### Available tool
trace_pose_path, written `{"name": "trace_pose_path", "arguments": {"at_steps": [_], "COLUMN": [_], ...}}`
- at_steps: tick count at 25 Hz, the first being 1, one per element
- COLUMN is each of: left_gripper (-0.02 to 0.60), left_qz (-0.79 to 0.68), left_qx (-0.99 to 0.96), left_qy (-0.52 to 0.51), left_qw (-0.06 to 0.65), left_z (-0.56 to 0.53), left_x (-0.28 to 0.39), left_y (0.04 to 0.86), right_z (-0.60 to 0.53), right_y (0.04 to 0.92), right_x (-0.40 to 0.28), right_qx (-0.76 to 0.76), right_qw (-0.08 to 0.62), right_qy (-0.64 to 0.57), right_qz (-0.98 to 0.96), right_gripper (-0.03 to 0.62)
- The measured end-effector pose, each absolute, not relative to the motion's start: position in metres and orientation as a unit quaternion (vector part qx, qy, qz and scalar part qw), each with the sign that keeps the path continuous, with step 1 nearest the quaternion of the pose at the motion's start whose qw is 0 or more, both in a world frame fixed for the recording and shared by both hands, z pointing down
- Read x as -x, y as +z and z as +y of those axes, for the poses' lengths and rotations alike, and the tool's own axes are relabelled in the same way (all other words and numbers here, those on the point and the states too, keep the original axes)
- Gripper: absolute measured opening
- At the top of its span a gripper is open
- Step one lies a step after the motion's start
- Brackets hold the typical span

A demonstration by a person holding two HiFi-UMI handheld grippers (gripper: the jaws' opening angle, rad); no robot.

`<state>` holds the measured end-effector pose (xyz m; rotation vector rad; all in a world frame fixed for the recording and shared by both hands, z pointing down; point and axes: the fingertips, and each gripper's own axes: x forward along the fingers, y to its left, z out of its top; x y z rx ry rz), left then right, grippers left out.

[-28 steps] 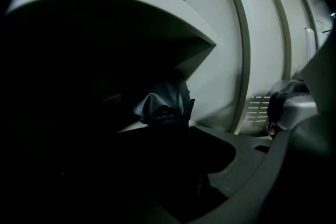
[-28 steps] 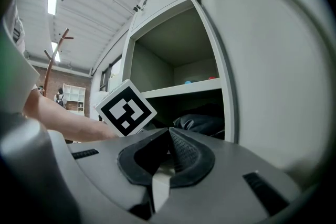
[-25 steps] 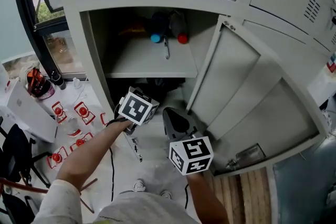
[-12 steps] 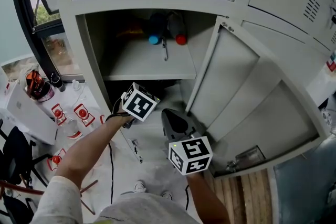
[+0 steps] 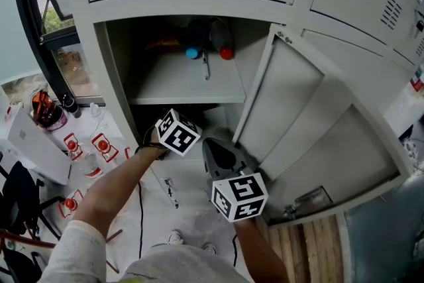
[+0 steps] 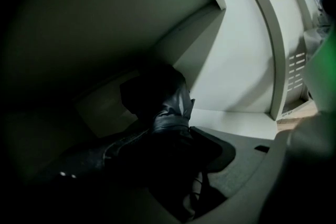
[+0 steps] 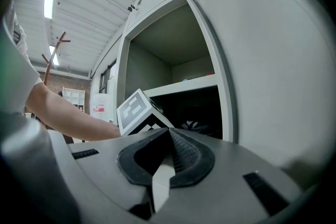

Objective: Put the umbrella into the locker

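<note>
the left tongs [image 6: 163,152] grip the black folded fabric umbrella [image 6: 169,107] inside the dark lower compartment of the pale grey metal locker [image 5: 114,69]. the right tongs [image 7: 167,136] wait outside, closed and empty. the placing step looks nearly done; the next move probably calls for lowering the umbrella and letting go.

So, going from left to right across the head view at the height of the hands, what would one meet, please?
Red-marked packets → left claw's marker cube → right claw's marker cube → open locker door.
</note>
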<state>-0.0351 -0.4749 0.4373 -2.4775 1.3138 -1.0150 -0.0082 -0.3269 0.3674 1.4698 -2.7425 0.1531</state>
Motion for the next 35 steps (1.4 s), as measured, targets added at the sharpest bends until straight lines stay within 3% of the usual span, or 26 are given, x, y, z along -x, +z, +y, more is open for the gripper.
{"name": "trace_pose_path", "arguments": {"at_steps": [17, 35], "left_gripper": [0.239, 0.239], "left_qz": [0.450, 0.417], "left_qx": [0.789, 0.788], "left_qy": [-0.395, -0.442], "left_qw": [0.135, 0.100], "left_z": [-0.495, -0.502], "left_x": [0.039, 0.041], "left_y": [0.452, 0.479], "right_z": [-0.328, -0.330], "right_y": [0.372, 0.378], "right_x": [0.009, 0.008], "right_qx": [-0.472, -0.476], "right_qw": [0.017, 0.001], "right_qy": [0.055, 0.080], "right_qz": [-0.880, -0.876], "right_gripper": [0.003, 0.003]}}
